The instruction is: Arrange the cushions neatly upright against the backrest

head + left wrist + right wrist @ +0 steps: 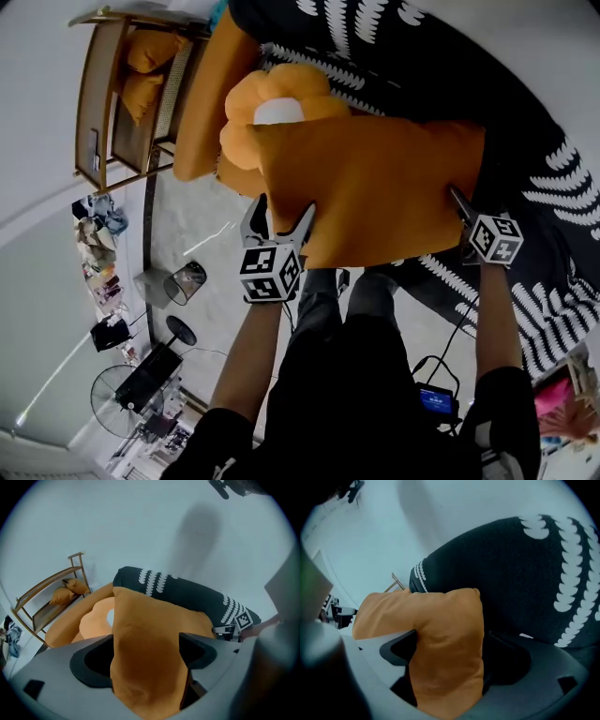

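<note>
Cushion corners sit loosely between both pairs of wide-open jaws: left gripper (281, 208) at the lower left corner of the orange cushion (375, 187), right gripper (450, 641) at its right edge. That cushion rests against the black, white-patterned sofa (534, 103), a flower-shaped cushion (272, 89) and a long orange cushion (208, 98) just behind it

Five orange cushions were in sight: one square cushion (375, 187) in the middle, one flower cushion (272, 103) just beyond it, one long cushion (211, 94) to their left, and two on the far left, the far small cushion (150, 49) and the near small cushion (139, 92). There was one wooden rack (103, 84) and one black sofa (450, 66). There were two grippers, the left gripper (279, 220) and the right gripper (464, 211). One fan (117, 398) stood near left.
</note>
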Available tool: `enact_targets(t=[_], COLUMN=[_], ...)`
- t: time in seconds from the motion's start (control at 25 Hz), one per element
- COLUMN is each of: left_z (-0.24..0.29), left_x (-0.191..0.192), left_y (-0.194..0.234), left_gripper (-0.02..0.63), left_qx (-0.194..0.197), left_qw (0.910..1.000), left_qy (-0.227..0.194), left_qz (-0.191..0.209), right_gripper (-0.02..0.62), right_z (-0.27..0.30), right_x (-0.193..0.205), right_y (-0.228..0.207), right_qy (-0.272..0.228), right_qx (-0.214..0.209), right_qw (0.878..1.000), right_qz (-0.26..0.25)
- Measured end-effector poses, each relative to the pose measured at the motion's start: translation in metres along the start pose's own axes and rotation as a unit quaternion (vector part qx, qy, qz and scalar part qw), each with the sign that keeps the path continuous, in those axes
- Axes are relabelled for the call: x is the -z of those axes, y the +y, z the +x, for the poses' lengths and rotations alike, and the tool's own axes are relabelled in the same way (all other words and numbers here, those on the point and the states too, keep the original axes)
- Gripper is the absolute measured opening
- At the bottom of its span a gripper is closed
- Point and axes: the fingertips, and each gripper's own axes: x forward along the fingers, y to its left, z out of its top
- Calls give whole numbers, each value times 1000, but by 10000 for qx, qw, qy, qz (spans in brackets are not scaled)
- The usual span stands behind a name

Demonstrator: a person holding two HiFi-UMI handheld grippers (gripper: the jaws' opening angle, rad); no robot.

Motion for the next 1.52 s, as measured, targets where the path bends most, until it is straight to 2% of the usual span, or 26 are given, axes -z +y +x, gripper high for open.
enact_targets(t=[0.12, 0.32, 0.48, 0.64, 0.8, 0.84, 0.92, 1.04, 1.16, 1.32, 1.52], left_z=[6, 19, 23, 22, 28, 27, 21, 13, -4, -23, -52], left_x=[11, 18, 20, 24, 23, 22, 22, 28, 33, 25, -4], left_y=[1, 8, 8, 4, -1, -3, -9, -13, -14, -20, -27], left_gripper=[455, 495, 498, 497, 492, 469, 381, 277, 219, 209, 209], left_qx=[-57, -132, -66, 21, 266, 332, 435, 609, 754, 1085, 1697], left_qw=[9997, 9982, 9985, 9988, 9976, 9972, 9968, 9964, 9954, 9934, 9851], left_qy=[225, 341, 320, 341, 432, 445, 442, 416, 388, 207, -170], left_qz=[-48, -472, -448, -346, -461, -495, -495, -424, -447, -308, 223], right_gripper=[492, 520, 520, 520, 504, 464, 395, 322, 275, 268, 272], right_z=[12, 32, 41, 39, 35, 32, 22, -1, -32, -74, -135], right_x=[6, 10, 11, 15, 11, 9, 5, 6, 8, 8, 11], right_y=[-4, -4, 1, 4, 8, 11, 20, 35, 56, 77, 105], right_qy=[61, 283, 308, 234, 262, 273, 225, -19, -275, -578, -1075], right_qx=[-287, -955, -1233, -1184, -1231, -1248, -1196, -925, -737, -492, -108], right_qw=[9991, 9920, 9891, 9897, 9885, 9886, 9902, 9943, 9957, 9960, 9910], right_qz=[317, 779, 741, 772, 841, 799, 684, 533, 484, 475, 788])
